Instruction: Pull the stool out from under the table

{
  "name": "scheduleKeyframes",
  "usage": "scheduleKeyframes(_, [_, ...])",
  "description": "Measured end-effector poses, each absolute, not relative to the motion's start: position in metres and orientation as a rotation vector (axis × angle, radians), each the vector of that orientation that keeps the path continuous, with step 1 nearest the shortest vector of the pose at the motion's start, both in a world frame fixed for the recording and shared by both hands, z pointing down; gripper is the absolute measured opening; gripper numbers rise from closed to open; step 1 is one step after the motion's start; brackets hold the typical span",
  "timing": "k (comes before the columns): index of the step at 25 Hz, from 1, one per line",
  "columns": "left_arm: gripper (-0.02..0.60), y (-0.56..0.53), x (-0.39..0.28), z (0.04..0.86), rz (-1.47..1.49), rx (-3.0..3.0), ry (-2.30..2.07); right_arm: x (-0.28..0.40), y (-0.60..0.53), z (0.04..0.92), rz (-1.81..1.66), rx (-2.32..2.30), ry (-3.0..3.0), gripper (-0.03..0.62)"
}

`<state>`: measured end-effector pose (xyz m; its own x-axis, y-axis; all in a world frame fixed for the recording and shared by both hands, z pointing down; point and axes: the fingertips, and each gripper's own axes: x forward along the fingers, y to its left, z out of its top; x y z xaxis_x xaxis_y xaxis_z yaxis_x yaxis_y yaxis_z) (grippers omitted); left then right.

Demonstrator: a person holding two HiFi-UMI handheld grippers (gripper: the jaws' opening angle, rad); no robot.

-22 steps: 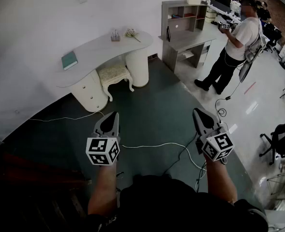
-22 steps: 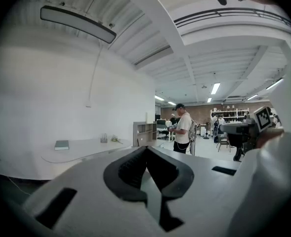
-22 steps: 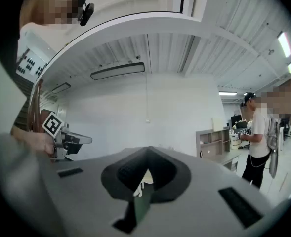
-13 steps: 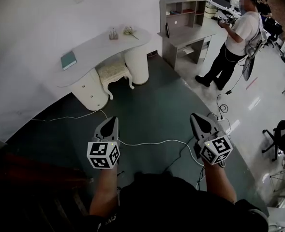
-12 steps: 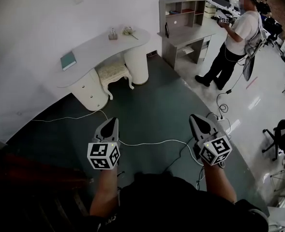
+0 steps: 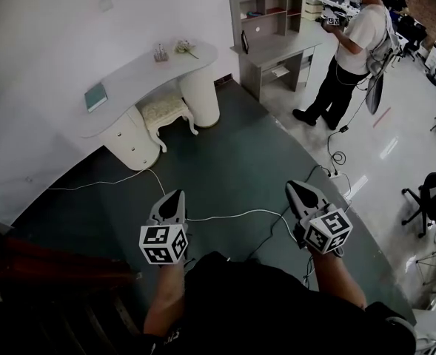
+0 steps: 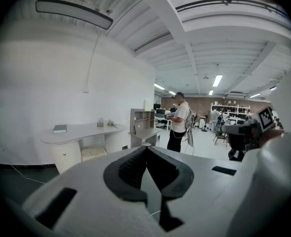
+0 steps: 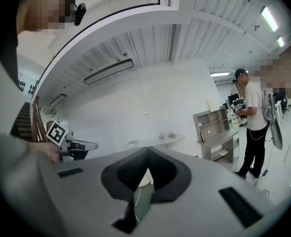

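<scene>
- Head view: we hold the left gripper (image 6: 178, 194) and right gripper (image 6: 291, 186) above the floor (image 6: 236, 165), well apart from the stool (image 6: 163, 110), which sits tucked under the desk (image 6: 140, 72) between its two supports.
- Left gripper view: our jaws are pressed together.
- Right gripper view: jaws together likewise.

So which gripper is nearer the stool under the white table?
Left. The left gripper is short of the stool, almost in line with it; the right gripper sits farther off to its right.
</scene>
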<state>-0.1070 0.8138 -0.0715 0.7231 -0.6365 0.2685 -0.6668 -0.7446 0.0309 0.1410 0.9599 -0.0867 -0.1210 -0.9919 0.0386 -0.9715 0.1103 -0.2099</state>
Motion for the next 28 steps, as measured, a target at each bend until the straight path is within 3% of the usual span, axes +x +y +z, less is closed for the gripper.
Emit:
scheduleKeyframes(13, [0.009, 0.743, -0.103, -0.032, 0.406, 2.697, -1.072, 0.134, 0.891, -0.061, -0.414, -1.956, 2.351, 0.005])
scheduleKeyframes(28, [0.009, 0.519, -0.095, -0.033, 0.397, 2.695, -1.035, 0.11, 0.651, -0.085, -0.446, -1.936, 2.453, 0.005])
